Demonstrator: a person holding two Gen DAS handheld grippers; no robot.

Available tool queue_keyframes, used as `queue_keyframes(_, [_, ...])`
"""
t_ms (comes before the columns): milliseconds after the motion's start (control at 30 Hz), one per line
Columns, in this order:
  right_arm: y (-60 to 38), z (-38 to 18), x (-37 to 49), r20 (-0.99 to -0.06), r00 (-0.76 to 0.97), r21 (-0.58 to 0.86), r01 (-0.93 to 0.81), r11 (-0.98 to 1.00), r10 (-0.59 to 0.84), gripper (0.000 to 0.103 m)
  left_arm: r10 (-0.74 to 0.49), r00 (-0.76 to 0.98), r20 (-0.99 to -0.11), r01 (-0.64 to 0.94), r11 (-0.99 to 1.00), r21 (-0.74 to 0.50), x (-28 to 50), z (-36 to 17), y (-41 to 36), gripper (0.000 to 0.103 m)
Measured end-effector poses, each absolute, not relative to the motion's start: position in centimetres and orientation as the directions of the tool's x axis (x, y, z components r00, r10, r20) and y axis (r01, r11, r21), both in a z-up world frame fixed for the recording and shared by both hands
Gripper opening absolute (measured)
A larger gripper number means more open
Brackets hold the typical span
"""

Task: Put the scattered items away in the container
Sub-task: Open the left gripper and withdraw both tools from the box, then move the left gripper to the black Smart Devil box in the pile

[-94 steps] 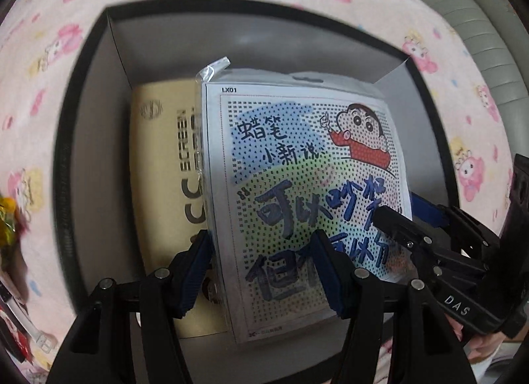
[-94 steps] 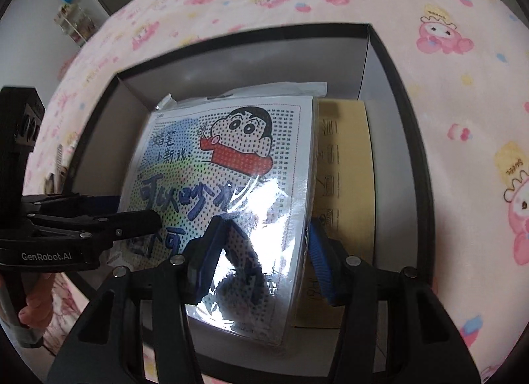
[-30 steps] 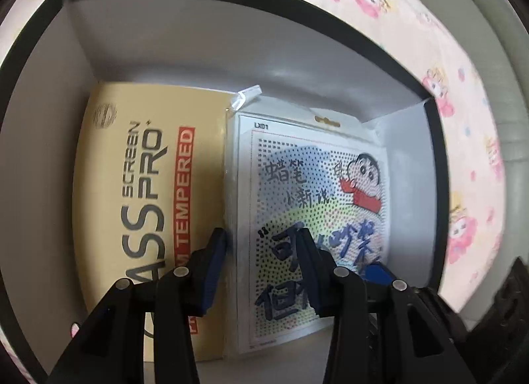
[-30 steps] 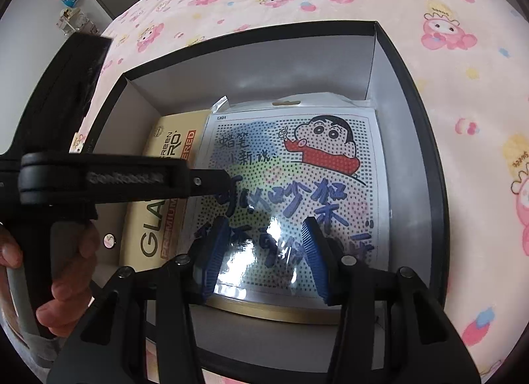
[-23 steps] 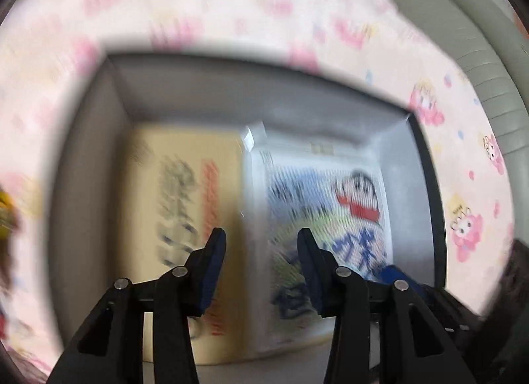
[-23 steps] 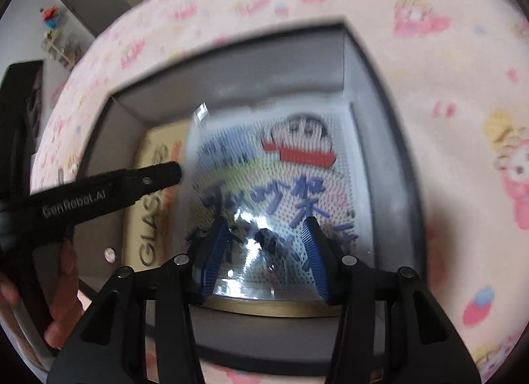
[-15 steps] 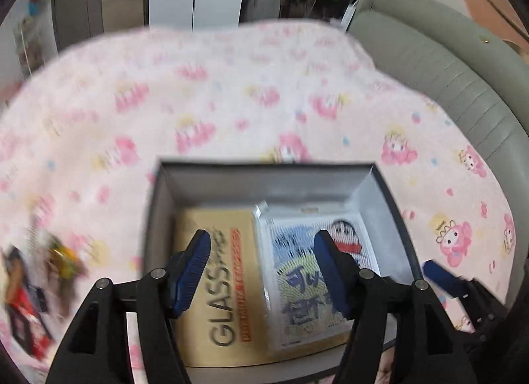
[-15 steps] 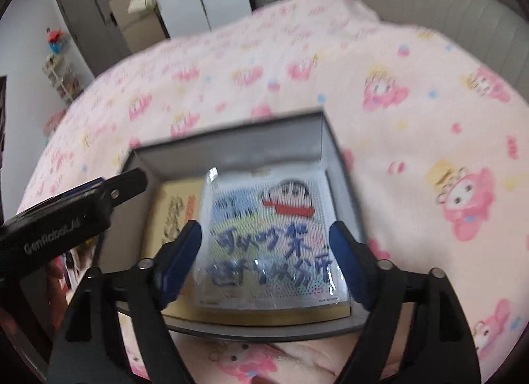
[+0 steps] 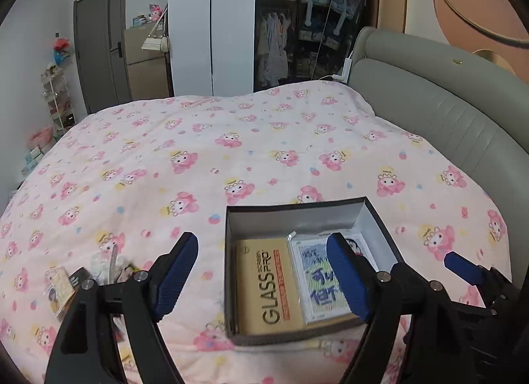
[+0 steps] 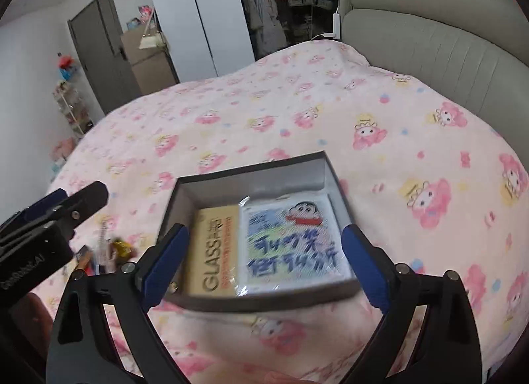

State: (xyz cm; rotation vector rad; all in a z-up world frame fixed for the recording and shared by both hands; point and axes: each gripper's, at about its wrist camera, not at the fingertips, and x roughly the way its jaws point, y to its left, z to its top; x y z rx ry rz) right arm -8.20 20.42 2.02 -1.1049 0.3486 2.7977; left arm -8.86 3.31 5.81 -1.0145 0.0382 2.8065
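A dark open box (image 9: pixel 231 285) (image 10: pixel 264 299) sits on the pink bedspread. In it lie a tan GLASS screen-protector pack (image 9: pixel 264 288) (image 10: pixel 215 251) and, partly on top of it, a cartoon bead-art packet (image 9: pixel 314 280) (image 10: pixel 291 238). My left gripper (image 9: pixel 264 278) is open and empty, raised above the box's near side. My right gripper (image 10: pixel 264 261) is open and empty, also raised above the box. Several small scattered items (image 9: pixel 82 275) (image 10: pixel 109 248) lie on the bedspread left of the box.
The pink cartoon bedspread (image 9: pixel 198 159) spreads all around the box. A grey padded headboard (image 9: pixel 446 113) runs along the right. Wardrobes and a dark door (image 9: pixel 99 40) stand at the far end of the room.
Both grippers let go of the bead-art packet in the box, opened wide and lifted up and back. The packet now lies on the right side of the box.
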Motion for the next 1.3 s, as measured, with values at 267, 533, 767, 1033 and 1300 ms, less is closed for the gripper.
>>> queue_keyframes(267, [17.9,4.3,-3.2,-0.628,-0.778,0.154,-0.137,-0.979,0.010,0.095,0.140,-0.784,-0.605,-0.153,-0.988,-0.031,-5.4,6.9,1.0,0.079])
queue_keyframes(533, [15.6,4.7,0.1,-0.608,-0.794,0.134,-0.088,-0.987,-0.012,0.095,0.085,-0.794,-0.602,-0.140,-0.989,0.044,-2.1,6.7,-0.1,0.079])
queue_keyframes(767, [13.9,4.2,0.2,-0.621,-0.782,0.148,-0.036,-0.988,-0.064,0.095,0.047,-0.791,-0.609,-0.097,-0.994,0.049,-1.2,6.3,-2.0,0.079])
queue_keyframes(1033, [9.4,3.4,-0.6,-0.650,-0.741,0.143,0.097,-0.985,-0.168,0.095,-0.023,-0.788,-0.615,-0.024,-0.997,0.068,0.4,5.5,-6.5,0.079])
queue_keyframes(1300, [1.3,1.5,-2.6,-0.702,-0.642,0.162,0.277,-0.947,-0.308,0.093,-0.135,-0.725,-0.675,0.136,-0.989,0.052,1.1,3.2,-14.5,0.079])
